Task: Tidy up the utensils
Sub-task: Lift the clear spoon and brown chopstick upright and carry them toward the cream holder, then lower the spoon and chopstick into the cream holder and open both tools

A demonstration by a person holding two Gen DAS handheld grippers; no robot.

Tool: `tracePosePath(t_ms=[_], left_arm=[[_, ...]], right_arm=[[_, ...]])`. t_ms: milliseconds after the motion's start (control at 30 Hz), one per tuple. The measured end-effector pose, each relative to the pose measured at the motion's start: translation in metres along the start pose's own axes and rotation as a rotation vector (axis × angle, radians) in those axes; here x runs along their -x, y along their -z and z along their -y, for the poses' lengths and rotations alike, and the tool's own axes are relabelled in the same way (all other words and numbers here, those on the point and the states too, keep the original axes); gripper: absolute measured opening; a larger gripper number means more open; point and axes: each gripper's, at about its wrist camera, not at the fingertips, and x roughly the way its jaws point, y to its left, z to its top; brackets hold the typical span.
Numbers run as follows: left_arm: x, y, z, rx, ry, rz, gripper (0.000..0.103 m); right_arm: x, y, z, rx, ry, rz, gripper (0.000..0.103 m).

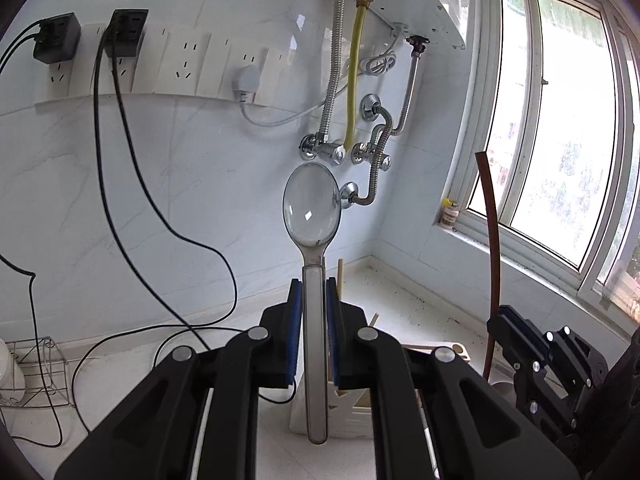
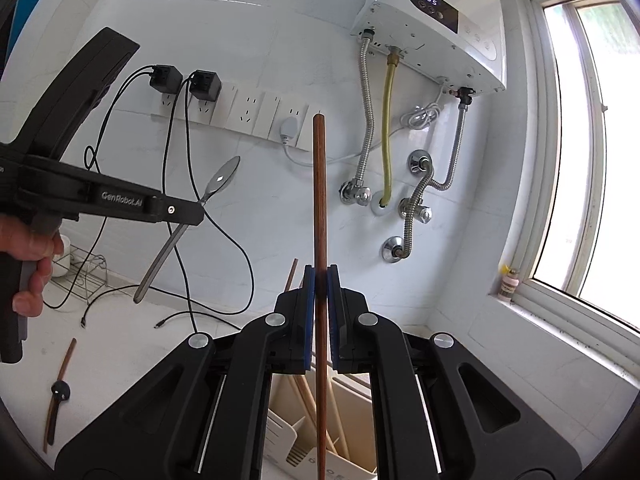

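Note:
My left gripper (image 1: 313, 284) is shut on the handle of a steel spoon (image 1: 312, 216), bowl up, above a cream utensil holder (image 1: 352, 412). The spoon also shows in the right wrist view (image 2: 218, 180), held by the left gripper (image 2: 200, 210). My right gripper (image 2: 320, 276) is shut on a dark brown wooden chopstick (image 2: 319, 200), held upright over the utensil holder (image 2: 352, 420), which has several light wooden chopsticks (image 2: 304, 400) in it. In the left wrist view the chopstick (image 1: 491, 240) and right gripper (image 1: 498, 316) stand at the right.
Another brown chopstick with a small black piece (image 2: 60, 390) lies on the white counter at the left. A wire rack (image 1: 36, 372) stands at the far left. Black cables (image 1: 120, 184) hang from wall sockets onto the counter. Water-heater pipes (image 1: 352, 92) and a window (image 1: 560, 120) are behind.

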Motion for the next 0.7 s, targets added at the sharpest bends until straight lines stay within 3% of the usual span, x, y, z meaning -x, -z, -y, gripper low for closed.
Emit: tracePosePath(t_ms=[333,700], left_arm=[[-0.025,-0.007,0.009,0.071,0.074,0.058,0.011],[-0.055,-0.003,0.016,0.118,0.087,0.069,0.011]], right_arm=[[-0.002,0.013,0.014,0.050,0.031,0.078,0.006],[-0.015,0.027,0.029,0.052,0.055,0.097,0.006]])
